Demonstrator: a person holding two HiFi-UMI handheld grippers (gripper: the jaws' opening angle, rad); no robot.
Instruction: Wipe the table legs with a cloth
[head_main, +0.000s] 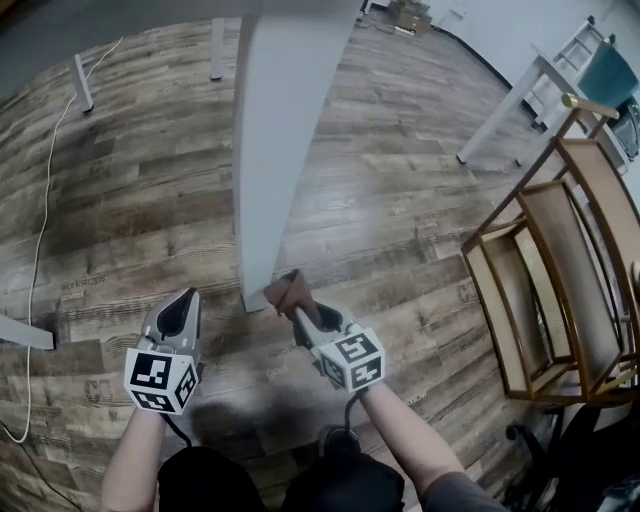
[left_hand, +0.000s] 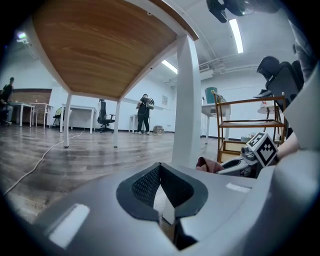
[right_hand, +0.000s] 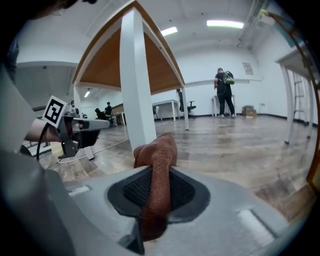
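Right gripper view: the jaws of the right gripper (right_hand: 156, 189) are clamped on a rust-brown cloth (right_hand: 159, 150). The cloth rises between them in a bunched fold, and its top reaches the foot of the white table leg (right_hand: 135, 85). Whether cloth and leg touch cannot be told.

Left gripper view: the jaws of the left gripper (left_hand: 160, 172) are drawn together at the tips with nothing between them. They point at the base of the same leg, with the cloth just to its right.

Head view: both grippers are low over the wooden floor (head_main: 400, 200). The left one is just left of the leg's foot and the right one at its right corner. The table top (left_hand: 105, 45) shows its brown underside above. A white cable (head_main: 45, 220) trails across the floor at far left, and a wooden shelf unit (head_main: 560, 260) stands well apart at right.
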